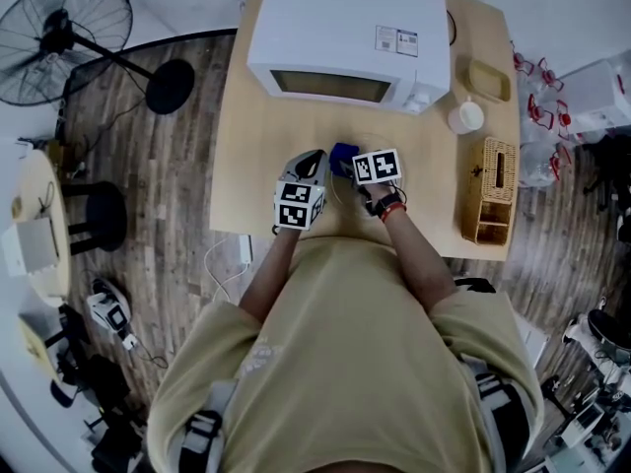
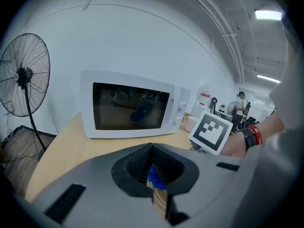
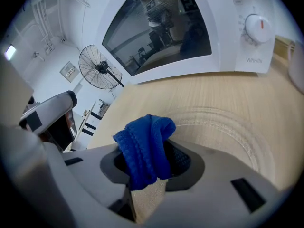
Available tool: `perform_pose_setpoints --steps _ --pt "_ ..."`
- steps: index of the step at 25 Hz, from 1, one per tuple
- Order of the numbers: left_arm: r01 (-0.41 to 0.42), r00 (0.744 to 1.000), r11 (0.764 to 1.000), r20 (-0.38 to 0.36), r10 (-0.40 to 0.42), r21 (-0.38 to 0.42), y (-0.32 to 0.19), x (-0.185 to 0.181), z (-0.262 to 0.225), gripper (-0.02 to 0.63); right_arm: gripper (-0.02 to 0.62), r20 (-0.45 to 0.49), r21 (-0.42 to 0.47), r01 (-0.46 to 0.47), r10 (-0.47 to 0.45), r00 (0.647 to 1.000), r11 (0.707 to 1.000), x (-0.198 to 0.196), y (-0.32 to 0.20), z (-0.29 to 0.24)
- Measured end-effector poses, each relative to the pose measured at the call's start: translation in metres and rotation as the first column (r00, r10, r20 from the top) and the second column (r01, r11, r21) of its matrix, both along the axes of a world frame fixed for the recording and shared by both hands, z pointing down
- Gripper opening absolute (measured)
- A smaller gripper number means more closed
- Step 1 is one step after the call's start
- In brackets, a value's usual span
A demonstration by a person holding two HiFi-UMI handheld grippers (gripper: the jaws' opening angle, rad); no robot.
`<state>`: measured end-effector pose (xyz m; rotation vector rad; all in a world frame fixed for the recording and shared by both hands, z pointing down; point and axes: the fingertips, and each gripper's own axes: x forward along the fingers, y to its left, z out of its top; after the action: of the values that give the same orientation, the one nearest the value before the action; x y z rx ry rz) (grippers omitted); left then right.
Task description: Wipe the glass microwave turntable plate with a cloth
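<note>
The clear glass turntable plate [image 3: 231,127] lies flat on the wooden table [image 1: 258,156] in front of the white microwave [image 1: 345,30], whose door is closed. My right gripper [image 3: 148,148] is shut on a bunched blue cloth [image 3: 144,148], held over the plate's near edge. In the head view that cloth [image 1: 342,153] pokes out ahead of the right gripper [image 1: 347,158]. My left gripper [image 1: 314,159] sits just to its left. In the left gripper view its jaws [image 2: 152,148] meet at the tips, with nothing seen clamped between them.
A white mug [image 1: 465,117] and a shallow tan tray [image 1: 489,79] sit to the right of the microwave. A wicker basket [image 1: 490,191] stands at the table's right edge. A floor fan [image 1: 61,39] stands left of the table.
</note>
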<state>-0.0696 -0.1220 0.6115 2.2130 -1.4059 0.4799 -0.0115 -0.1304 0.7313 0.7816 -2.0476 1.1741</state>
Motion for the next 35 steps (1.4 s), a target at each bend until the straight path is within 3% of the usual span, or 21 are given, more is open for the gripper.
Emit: perform_pose_setpoints --steps 35 --pt "-0.114 0.993 0.993 0.004 0.114 -0.03 -0.001 0.042 0.007 0.018 0.146 -0.034 0.007 -0.219 0.219 0.975 0.976 0.105 -0.004 -0.001"
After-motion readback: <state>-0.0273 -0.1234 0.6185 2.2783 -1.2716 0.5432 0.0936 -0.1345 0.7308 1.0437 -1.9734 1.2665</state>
